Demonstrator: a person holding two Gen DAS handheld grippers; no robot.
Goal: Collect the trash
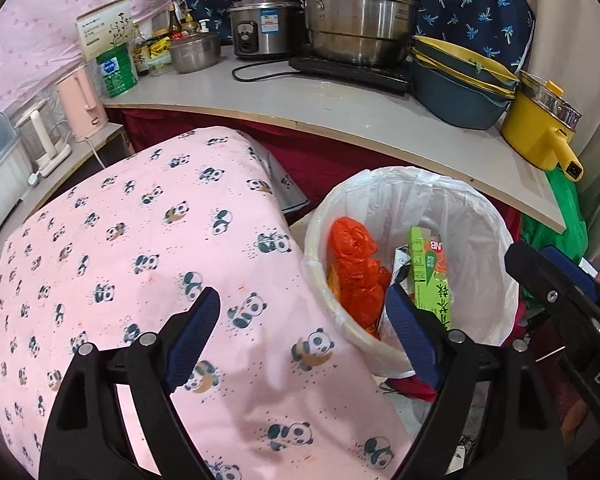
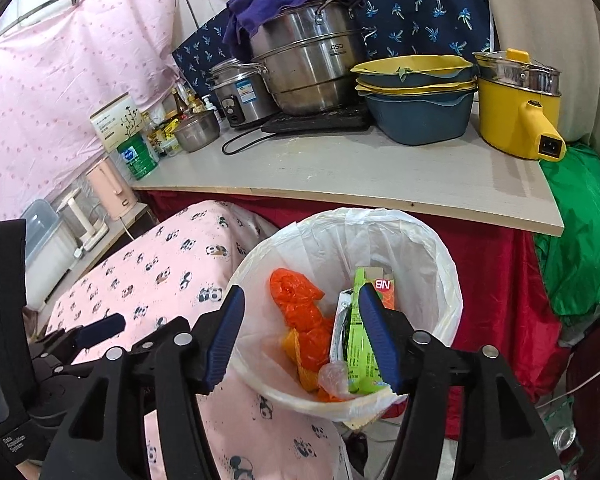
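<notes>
Tilting down, your right hand-held gripper (image 2: pixel 302 336) hangs spread and empty over the white-lined trash bin (image 2: pixel 440 264); left hand-held gripper (image 1: pixel 304 340) spread too. Inside, green carton (image 2: pixel 358 344) reads "NB". Farther, desk steamer pot (image 2: pixel 312 64) says "ASD".

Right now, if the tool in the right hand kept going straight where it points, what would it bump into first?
Probably the rubbish inside the white-lined bin: the right tool, open and empty, aims into its mouth at the green carton. Depth is unclear.
</notes>
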